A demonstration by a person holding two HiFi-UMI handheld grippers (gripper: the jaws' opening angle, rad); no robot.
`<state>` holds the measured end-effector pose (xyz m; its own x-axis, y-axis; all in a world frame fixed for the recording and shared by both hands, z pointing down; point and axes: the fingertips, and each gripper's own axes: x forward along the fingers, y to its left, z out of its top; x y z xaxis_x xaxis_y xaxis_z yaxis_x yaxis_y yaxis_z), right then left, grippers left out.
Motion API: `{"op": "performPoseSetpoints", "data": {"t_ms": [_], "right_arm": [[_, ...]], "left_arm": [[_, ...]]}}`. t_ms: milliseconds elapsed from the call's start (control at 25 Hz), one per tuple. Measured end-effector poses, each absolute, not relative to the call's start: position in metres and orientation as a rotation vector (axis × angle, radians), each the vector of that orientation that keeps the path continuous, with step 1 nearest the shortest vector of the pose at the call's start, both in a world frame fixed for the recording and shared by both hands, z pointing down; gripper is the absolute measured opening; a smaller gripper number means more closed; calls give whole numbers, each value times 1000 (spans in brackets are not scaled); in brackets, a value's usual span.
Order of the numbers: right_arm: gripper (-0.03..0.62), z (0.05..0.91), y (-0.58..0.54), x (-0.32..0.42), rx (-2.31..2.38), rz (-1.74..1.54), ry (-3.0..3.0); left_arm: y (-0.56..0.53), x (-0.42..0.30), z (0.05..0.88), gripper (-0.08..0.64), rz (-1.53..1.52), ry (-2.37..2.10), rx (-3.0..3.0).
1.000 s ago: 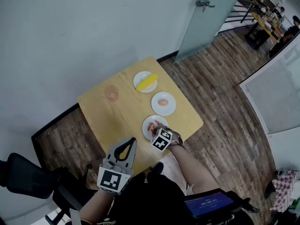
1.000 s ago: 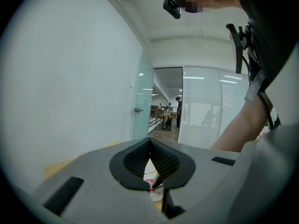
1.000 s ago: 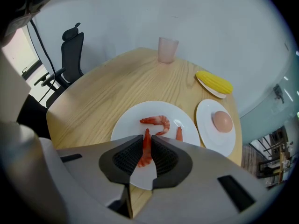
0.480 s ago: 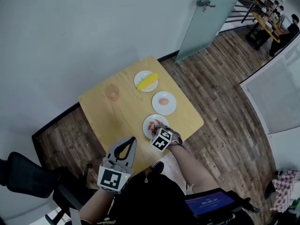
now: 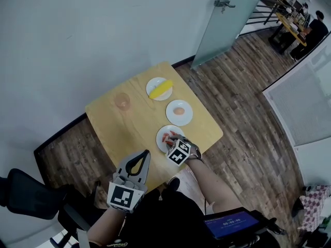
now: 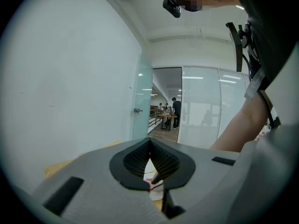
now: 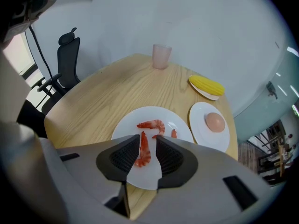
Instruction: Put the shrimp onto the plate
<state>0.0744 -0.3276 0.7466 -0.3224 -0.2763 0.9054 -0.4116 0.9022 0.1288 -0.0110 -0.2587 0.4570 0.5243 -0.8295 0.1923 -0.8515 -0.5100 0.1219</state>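
The small wooden table [image 5: 129, 128] has a white plate [image 7: 124, 129] at its near right corner, also seen in the head view [image 5: 162, 134]. On this plate lie three orange shrimp. One shrimp [image 7: 144, 150] lies between the jaws of my right gripper [image 7: 147, 158], which have just been opening; the pads stand apart and do not press on it. A curled shrimp [image 7: 152, 123] and a smaller one [image 7: 174, 133] lie just beyond. In the head view my right gripper [image 5: 174, 140] points steeply down over the plate. My left gripper [image 5: 145, 154] hangs off the table's near edge, shut and empty.
Behind the shrimp plate stands a plate with an egg [image 7: 215, 122], then a plate with a corn cob [image 7: 206, 85]. A pink cup [image 7: 161, 56] is at the table's far side. A black office chair [image 7: 65, 64] stands left, a glass door [image 5: 222, 19] far right.
The head view has shifted very slightly. Both grippers stay where they were, the right one over the shrimp plate.
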Motion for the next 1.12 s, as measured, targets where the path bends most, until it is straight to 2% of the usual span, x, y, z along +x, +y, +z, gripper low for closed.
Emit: {"op": "performPoseSetpoints", "data": {"t_ms": [240, 480, 1120], "right_arm": [[104, 714, -329, 67, 587, 161, -2016], [103, 638, -326, 59, 735, 181, -2232], [20, 428, -286, 102, 1266, 123, -2644]], "left_arm": [[-257, -9, 457, 0, 160, -1430, 2598], [-254, -5, 451, 0, 144, -1425, 2638], [-248, 16, 419, 0, 70, -1409, 2731]]}}
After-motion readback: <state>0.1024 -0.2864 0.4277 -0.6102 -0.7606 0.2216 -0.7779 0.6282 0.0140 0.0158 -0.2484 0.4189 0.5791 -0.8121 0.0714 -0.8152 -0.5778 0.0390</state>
